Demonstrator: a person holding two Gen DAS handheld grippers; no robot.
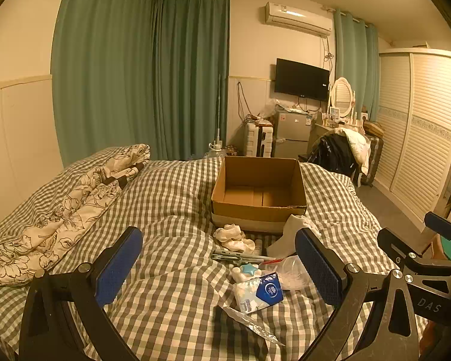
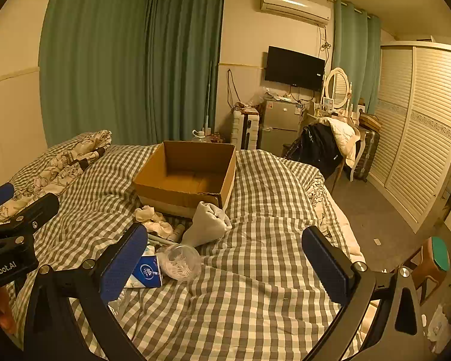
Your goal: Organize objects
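An open, empty cardboard box (image 1: 258, 194) (image 2: 186, 177) sits on the checked bed. In front of it lie loose items: crumpled cream socks (image 1: 233, 237) (image 2: 153, 219), a folded white cloth (image 1: 291, 233) (image 2: 207, 224), a blue tissue pack (image 1: 260, 291) (image 2: 145, 273), a clear round tub of cotton swabs (image 1: 291, 270) (image 2: 180, 261), a blue star clip (image 1: 249, 269), metal tweezers (image 1: 240, 257) and a foil wrapper (image 1: 249, 325). My left gripper (image 1: 219, 270) is open above the bed, the pile near its right finger. My right gripper (image 2: 225, 264) is open, the pile at its left finger.
A floral quilt (image 1: 60, 213) lies bunched at the bed's left. Past the bed's foot stand a small fridge (image 1: 291, 134), a chair with clothes (image 1: 339, 150), a dressing table and a louvred wardrobe (image 1: 418, 126). A stool (image 2: 436, 258) stands at the bed's right.
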